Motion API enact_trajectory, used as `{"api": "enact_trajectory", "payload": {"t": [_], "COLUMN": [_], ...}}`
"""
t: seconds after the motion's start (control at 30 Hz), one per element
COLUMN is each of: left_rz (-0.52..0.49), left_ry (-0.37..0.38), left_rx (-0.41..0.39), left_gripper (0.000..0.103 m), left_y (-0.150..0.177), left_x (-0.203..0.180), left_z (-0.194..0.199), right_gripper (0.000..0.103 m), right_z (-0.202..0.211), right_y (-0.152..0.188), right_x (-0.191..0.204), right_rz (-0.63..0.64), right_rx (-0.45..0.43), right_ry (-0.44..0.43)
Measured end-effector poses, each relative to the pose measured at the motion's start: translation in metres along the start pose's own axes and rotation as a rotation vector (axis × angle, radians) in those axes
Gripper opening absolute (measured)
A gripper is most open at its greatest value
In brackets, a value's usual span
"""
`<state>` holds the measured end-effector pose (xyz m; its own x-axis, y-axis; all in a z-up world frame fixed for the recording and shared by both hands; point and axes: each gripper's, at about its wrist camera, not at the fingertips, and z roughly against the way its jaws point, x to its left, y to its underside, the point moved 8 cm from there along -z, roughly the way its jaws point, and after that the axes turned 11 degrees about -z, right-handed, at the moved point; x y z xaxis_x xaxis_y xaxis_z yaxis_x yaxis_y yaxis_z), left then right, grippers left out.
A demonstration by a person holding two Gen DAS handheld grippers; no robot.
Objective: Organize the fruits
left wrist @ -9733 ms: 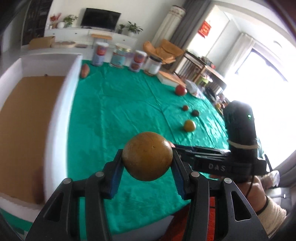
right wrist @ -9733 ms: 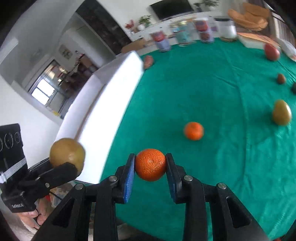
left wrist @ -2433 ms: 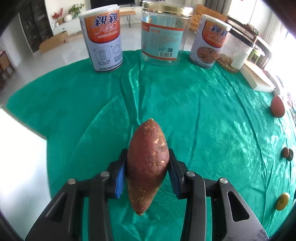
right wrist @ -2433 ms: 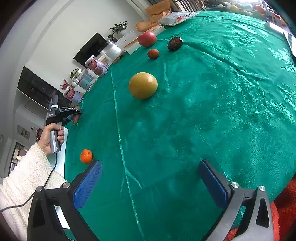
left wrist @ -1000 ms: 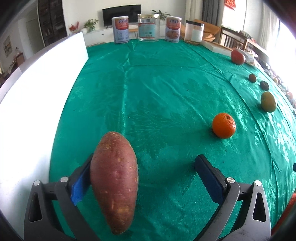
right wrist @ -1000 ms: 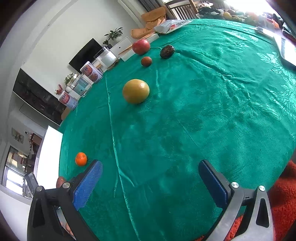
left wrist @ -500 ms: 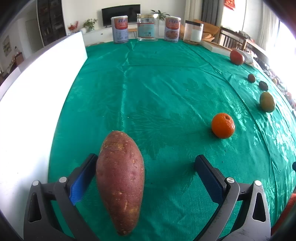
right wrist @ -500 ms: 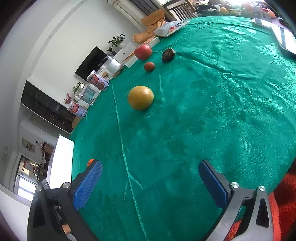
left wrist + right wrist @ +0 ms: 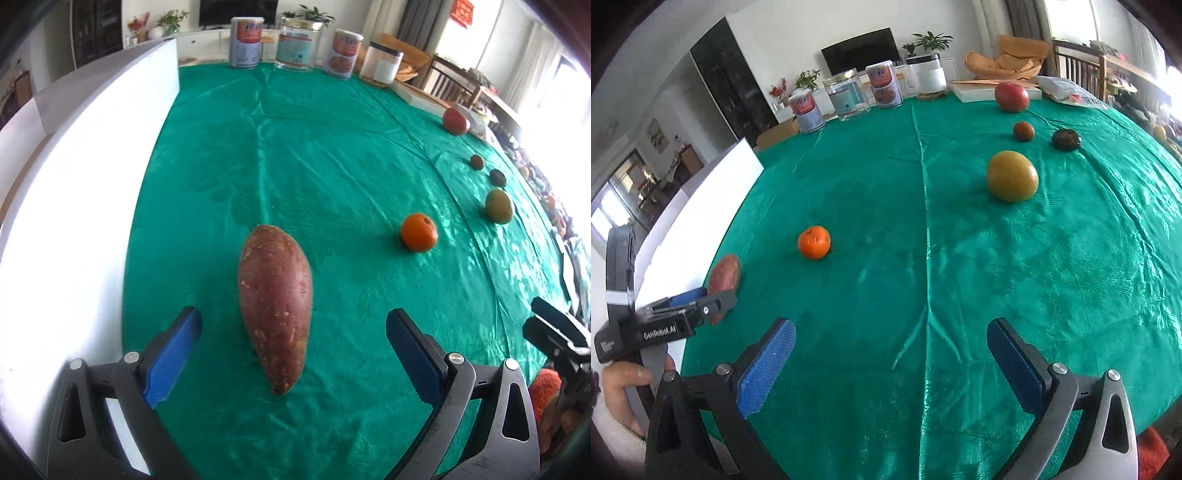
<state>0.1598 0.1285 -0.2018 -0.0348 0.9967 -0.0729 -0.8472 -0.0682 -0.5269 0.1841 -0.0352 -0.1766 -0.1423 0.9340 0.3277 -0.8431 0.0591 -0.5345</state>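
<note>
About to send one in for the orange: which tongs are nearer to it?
Probably the left tongs, though it is close: the orange lies ahead and to their right, past the sweet potato. From the right tongs it lies ahead and to their left.

A home living room: a wall television (image 9: 860, 55), potted plants (image 9: 928, 40) and a cushioned armchair (image 9: 1015, 62) stand beyond the tabletop (image 9: 923, 229).
</note>
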Motion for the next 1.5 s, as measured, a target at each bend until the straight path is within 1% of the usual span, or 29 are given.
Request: {"api": "enact_trajectory", "payload": {"t": [0.07,0.2,0.3,0.53,0.67,0.77,0.87,0.93,1.07,1.17,1.2,1.23,1.27,1.3,1.37,1.43,1.5], "left_rz": [0.019,-0.009,-0.012,-0.009,-0.002,0.004,0.022,0.053,0.065,0.050,0.045,0.037,0.029,0.023,0.025,0.030,0.032], "left_ry": [-0.013,-0.042,-0.060,-0.067,-0.050,-0.048,-0.057,-0.049,-0.039,-0.034,-0.030,-0.031,-0.033,-0.019,-0.013,0.022,0.058], "left_rx": [0.017,0.039,0.042,0.056,0.039,0.044,0.063,0.068,0.068,0.066,0.066,0.066,0.061,0.052,0.047,0.030,0.008], "left_gripper": [0.100,0.100,0.100,0.100,0.099,0.096,0.087,0.079,0.077,0.071,0.066,0.060,0.052,0.041,0.040,0.040,0.040], "left_y": [0.002,0.006,0.007,0.005,0.001,0.000,0.002,0.003,0.000,-0.001,-0.001,-0.002,-0.003,-0.004,-0.006,-0.007,-0.011], "left_x": [0.004,0.002,0.002,0.003,0.006,0.008,0.015,0.022,0.024,0.020,0.018,0.016,0.014,0.010,0.008,0.005,-0.001], "left_z": [-0.004,-0.007,-0.007,-0.007,-0.001,-0.001,-0.006,-0.009,-0.008,-0.008,-0.008,-0.009,-0.009,-0.009,-0.008,0.000,0.015], "right_gripper": [0.103,0.103,0.103,0.103,0.103,0.100,0.093,0.081,0.079,0.068,0.061,0.050,0.042,0.031,0.031,0.030,0.030], "right_z": [0.001,0.000,-0.005,-0.023,-0.049,-0.071,-0.090,-0.102,-0.113,-0.114,-0.113,-0.113,-0.113,-0.113,-0.109,-0.097,-0.081], "right_y": [0.001,-0.001,-0.002,-0.018,-0.029,-0.030,-0.029,-0.030,-0.036,-0.041,-0.043,-0.044,-0.045,-0.045,-0.043,-0.043,-0.046], "right_x": [-0.004,-0.011,-0.004,0.044,0.071,0.082,0.093,0.097,0.101,0.102,0.101,0.101,0.102,0.102,0.101,0.100,0.103], "right_rz": [-0.007,-0.038,-0.006,0.175,0.316,0.376,0.400,0.421,0.408,0.399,0.400,0.401,0.402,0.399,0.385,0.360,0.322], "right_rx": [-0.005,0.000,0.025,0.055,0.121,0.166,0.206,0.217,0.213,0.196,0.194,0.196,0.199,0.211,0.234,0.244,0.252], "right_ry": [0.013,0.023,0.029,-0.027,-0.051,-0.072,-0.081,-0.061,-0.055,-0.044,-0.039,-0.037,-0.037,-0.037,-0.041,-0.053,-0.083]}}
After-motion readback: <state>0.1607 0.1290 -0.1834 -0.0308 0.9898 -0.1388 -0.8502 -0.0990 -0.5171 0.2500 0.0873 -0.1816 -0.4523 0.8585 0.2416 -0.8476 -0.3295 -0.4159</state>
